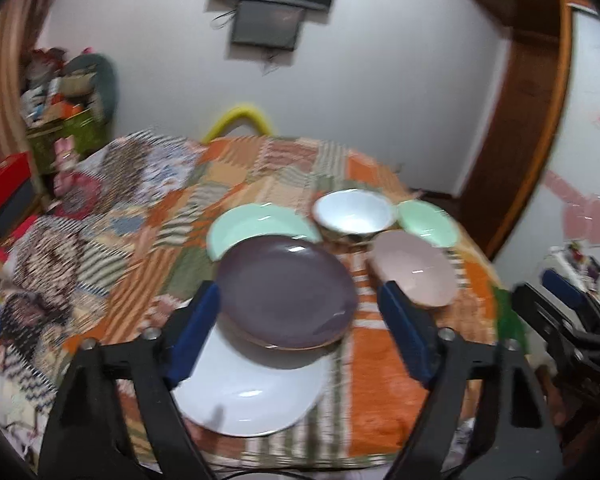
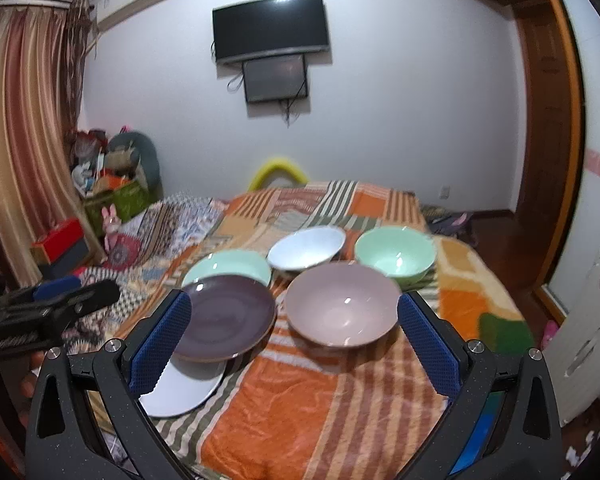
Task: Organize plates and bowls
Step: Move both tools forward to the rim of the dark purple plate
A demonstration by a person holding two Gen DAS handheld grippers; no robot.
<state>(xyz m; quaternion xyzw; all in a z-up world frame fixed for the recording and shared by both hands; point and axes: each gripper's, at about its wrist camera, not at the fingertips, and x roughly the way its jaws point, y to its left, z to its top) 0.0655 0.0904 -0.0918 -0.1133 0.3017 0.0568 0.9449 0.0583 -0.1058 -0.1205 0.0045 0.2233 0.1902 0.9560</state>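
Note:
On the orange patchwork blanket (image 2: 324, 412) lie three overlapping plates: a white plate (image 1: 256, 392) (image 2: 188, 390) nearest, a purple plate (image 1: 288, 296) (image 2: 224, 316) resting on it, and a mint plate (image 1: 256, 222) (image 2: 228, 264) behind. To the right stand a pink bowl (image 1: 416, 272) (image 2: 342, 306), a white bowl (image 1: 354, 214) (image 2: 306, 248) and a mint bowl (image 1: 426, 218) (image 2: 394, 252). My left gripper (image 1: 300, 340) is open and empty over the plates. My right gripper (image 2: 296, 344) is open and empty, in front of the pink bowl.
A patterned quilt (image 2: 172, 220) covers the bed's left side. Boxes and clutter (image 2: 112, 176) stand at the far left by striped curtains (image 2: 16, 140). A TV (image 2: 270, 26) hangs on the far wall. A wooden door frame (image 2: 552, 120) is at the right.

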